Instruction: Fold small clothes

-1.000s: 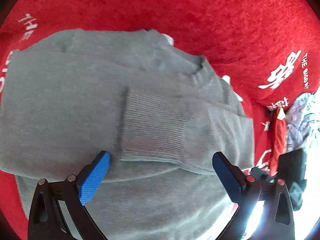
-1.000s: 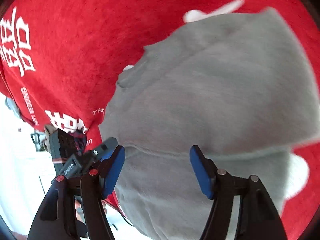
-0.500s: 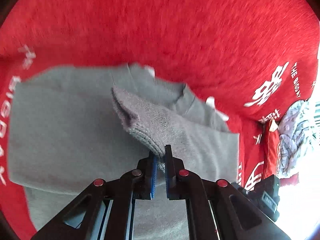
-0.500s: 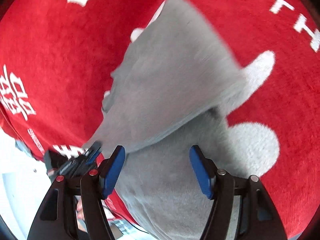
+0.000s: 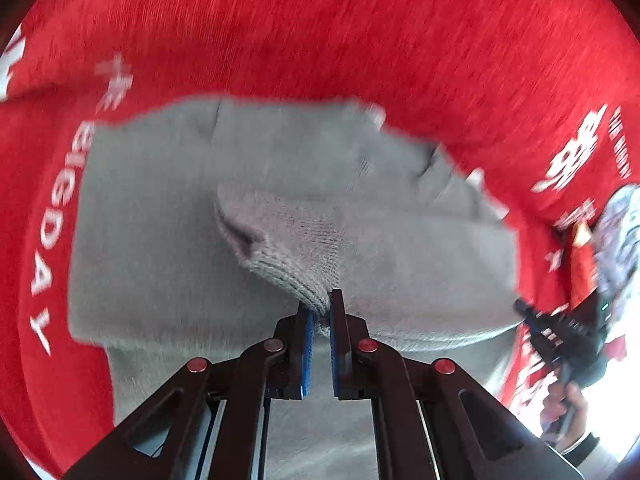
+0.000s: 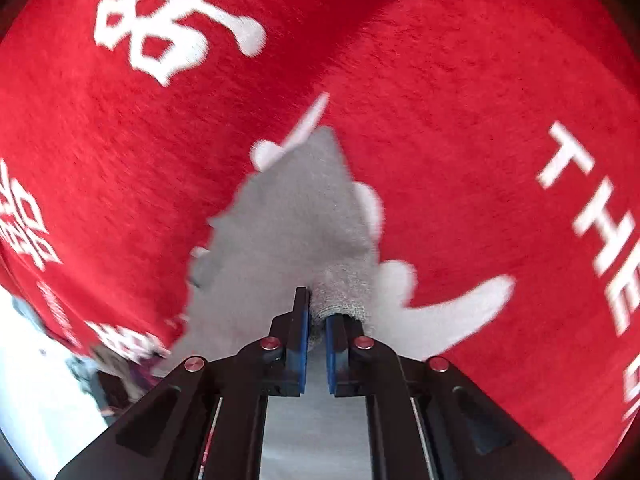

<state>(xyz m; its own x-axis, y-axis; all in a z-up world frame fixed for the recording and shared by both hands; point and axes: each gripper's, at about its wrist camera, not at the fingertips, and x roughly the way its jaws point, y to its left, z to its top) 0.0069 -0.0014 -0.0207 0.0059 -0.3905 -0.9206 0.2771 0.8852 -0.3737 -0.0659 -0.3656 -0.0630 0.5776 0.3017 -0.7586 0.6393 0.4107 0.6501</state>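
Note:
A small grey knit sweater (image 5: 160, 216) lies on a red cloth with white lettering (image 5: 360, 32). My left gripper (image 5: 319, 312) is shut on a ribbed cuff (image 5: 296, 248) of the sweater and holds it lifted above the body. In the right wrist view my right gripper (image 6: 317, 316) is shut on another ribbed edge (image 6: 340, 284) of the same sweater (image 6: 288, 216), pulled up off the cloth. Both views are motion-blurred.
The red cloth (image 6: 480, 80) covers the whole surface under the sweater. At the right edge of the left wrist view are a patterned garment (image 5: 620, 232) and the other black gripper in a hand (image 5: 568, 340). Bright floor shows beyond the cloth's edge (image 6: 32, 380).
Both grippers were open a second ago. The left closed on the cuff first and lifted it; the right has now closed on a ribbed edge and swung across the cloth.

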